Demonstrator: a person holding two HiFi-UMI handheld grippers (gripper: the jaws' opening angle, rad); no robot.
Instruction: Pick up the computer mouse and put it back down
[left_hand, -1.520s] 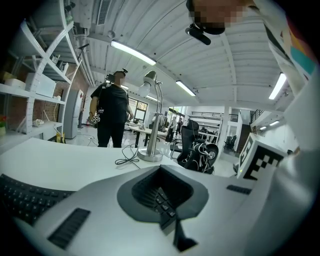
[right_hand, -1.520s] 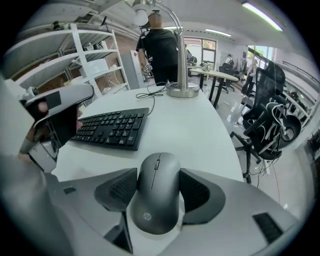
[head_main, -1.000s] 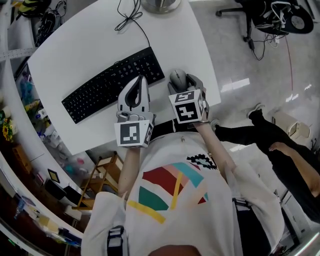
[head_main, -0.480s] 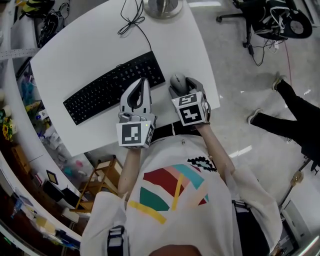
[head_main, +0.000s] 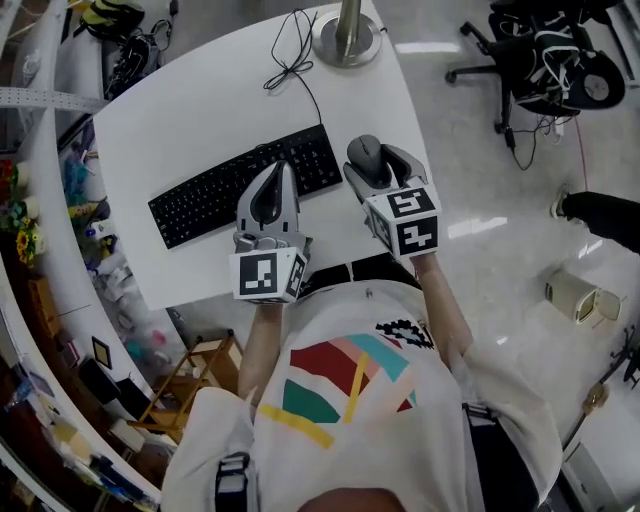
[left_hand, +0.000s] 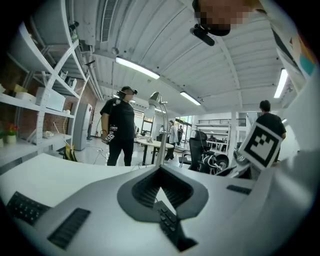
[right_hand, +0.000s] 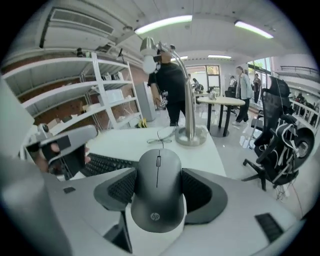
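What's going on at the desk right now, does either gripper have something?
A person stands at the white desk with a gripper in each hand. The right gripper has its fingers shut on the dark computer mouse, just off the right end of the keyboard. Whether the mouse is off the desk is unclear. The left gripper is shut and empty, above the keyboard's near edge.

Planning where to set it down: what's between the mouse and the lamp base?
Only bare desk lies between mouse and lamp base, seen in the head view. The right gripper holds the mouse; the keyboard cable runs left of that stretch.
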